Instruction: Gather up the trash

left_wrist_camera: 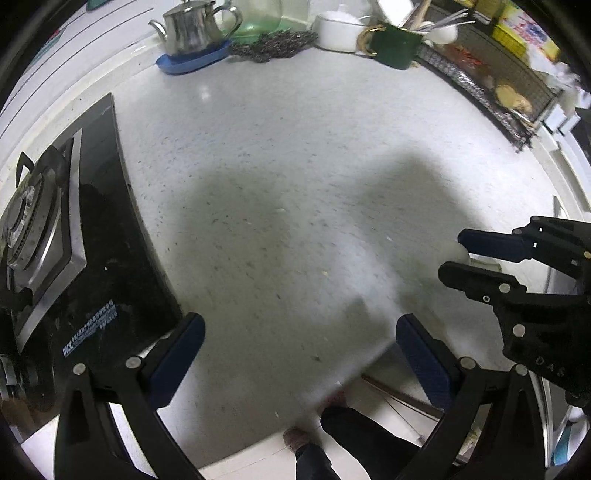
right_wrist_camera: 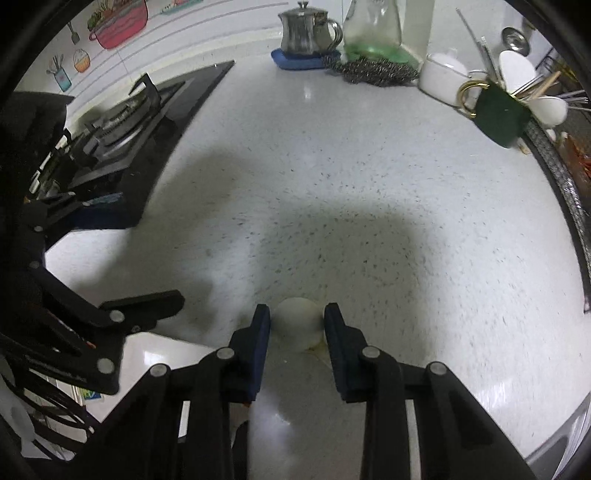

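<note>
Resting near the front edge of the speckled white bench (right_wrist_camera: 332, 166), a pale eggshell (right_wrist_camera: 298, 325) sits between the jaws of the right gripper (right_wrist_camera: 297, 321). Both blue pads look to be touching its sides, so the jaws appear to be grasping it; a small yellowish smear lies on the bench beside it. In the left wrist view the same eggshell (left_wrist_camera: 464, 254) shows only as a white sliver between the right gripper's (left_wrist_camera: 458, 254) fingers.

The left gripper (left_wrist_camera: 299, 347) hangs over bare bench with its jaws released and wide apart, nothing between them.

Readable writing is scarce. A small blue sticker (left_wrist_camera: 90, 334) on the black glass stove (left_wrist_camera: 122, 266) carries white print starting with letters like "PICC", the rest too blurred to read. Raised letters "D A S" (left_wrist_camera: 550, 366) stand on the right gripper's body.

At the back stand a steel teapot (right_wrist_camera: 301, 31) on a blue tray (right_wrist_camera: 291, 61), a steel scourer (right_wrist_camera: 373, 72), a white pot (right_wrist_camera: 441, 77) and a green mug (right_wrist_camera: 496, 114).
</note>
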### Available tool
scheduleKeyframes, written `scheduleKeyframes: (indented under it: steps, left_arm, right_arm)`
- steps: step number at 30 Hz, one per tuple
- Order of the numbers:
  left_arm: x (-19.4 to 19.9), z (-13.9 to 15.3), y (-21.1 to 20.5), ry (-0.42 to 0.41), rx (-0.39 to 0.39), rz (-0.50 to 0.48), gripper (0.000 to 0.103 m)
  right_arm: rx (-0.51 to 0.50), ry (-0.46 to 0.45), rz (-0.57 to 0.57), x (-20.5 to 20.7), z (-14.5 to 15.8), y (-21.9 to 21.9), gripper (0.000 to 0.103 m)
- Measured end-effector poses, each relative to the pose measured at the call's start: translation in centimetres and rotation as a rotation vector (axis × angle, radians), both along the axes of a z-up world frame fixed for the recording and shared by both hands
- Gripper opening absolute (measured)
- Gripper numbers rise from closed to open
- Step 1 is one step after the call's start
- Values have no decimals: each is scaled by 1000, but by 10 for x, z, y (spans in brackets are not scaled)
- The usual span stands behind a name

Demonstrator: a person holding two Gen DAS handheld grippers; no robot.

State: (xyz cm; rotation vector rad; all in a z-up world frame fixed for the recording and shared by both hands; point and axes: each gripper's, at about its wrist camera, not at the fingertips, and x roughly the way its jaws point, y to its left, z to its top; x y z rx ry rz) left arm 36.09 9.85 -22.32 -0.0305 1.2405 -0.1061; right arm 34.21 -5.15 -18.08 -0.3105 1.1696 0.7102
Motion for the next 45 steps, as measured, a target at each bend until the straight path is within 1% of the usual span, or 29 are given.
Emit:
scheduleKeyframes:
  steps: [6,14,17,18,25,29,34,38,43,45]
  left_arm:
    - [-41,17,2,-30,-8,-56,102]
    - [-99,24,25,-30,-27,-56,102]
    - [-124,28,33,-39,-23,-65,102]
    - [-124,29,35,-38,-19,-68,102]
    - [-165,18,43,-26,-27,-86,102]
    - [-179,2,41,-4,-39,-91,102]
    - [-186,-36,41,45,-56,-95,102]
    - [-188,-76,40,72,-53,-93,102]
    - [-187,-148,39,95,-78,-69,102]
    - [-185,-180,40,102,-84,-59,102]
  right_arm:
    - [6,-16,-21,-41,18,0,28]
    - [14,-6,-81,-101,28,7,28]
    - [24,-2,-95,-123,31,10,28]
    - [25,3,-100,-129,30,12,28]
    - [36,14,-136,-173,24,21,28]
    - [30,41,-160,-191,9,23,28]
    - [-2,83,-177,-199,-26,25,28]
    - [-12,100,-178,-201,-64,27,28]
    - [-25,93,-163,-196,-127,29,28]
    - [-26,89,-160,-192,-157,31,28]
